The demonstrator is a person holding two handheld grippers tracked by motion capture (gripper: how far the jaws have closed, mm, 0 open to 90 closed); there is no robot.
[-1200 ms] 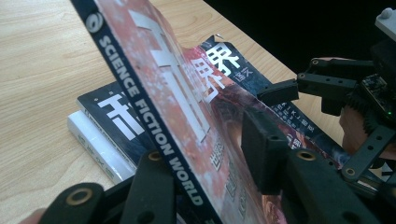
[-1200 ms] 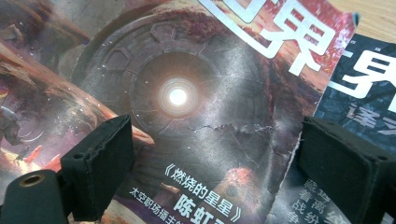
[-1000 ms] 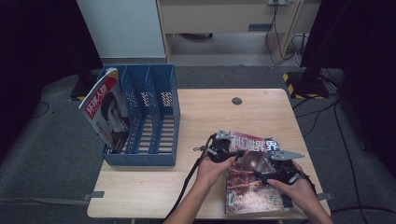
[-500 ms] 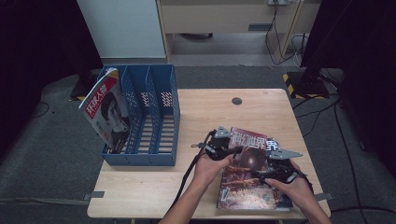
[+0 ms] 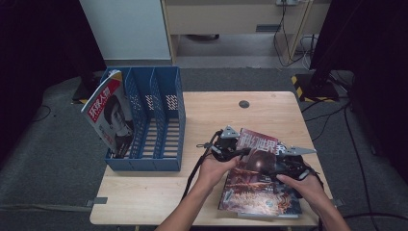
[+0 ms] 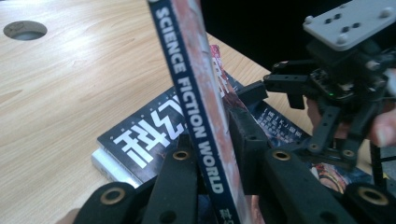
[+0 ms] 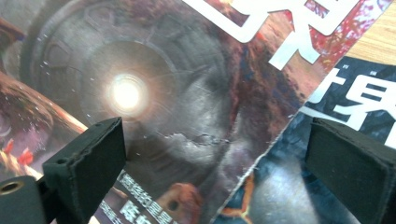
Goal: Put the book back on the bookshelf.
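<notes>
To the far left of both grippers, well apart from them, a blue file rack (image 5: pixel 154 120) stands at the table's (image 5: pixel 163 192) left edge, with a magazine (image 5: pixel 107 113) leaning in its leftmost slot. Bare wood lies between the rack and the left gripper (image 5: pixel 230 147). The left gripper's jaws have just been closing and now pinch the spine edge of the top magazine (image 5: pixel 257 168), which stands tilted up between the pads. Under it, a second magazine (image 6: pixel 154 135) lies flat on the table. Just right of the lifted cover, the right gripper (image 5: pixel 284 166) hovers with its jaws wide apart, pads (image 7: pixel 88 158) clear of the cover. Past it, the table's right edge is near.
</notes>
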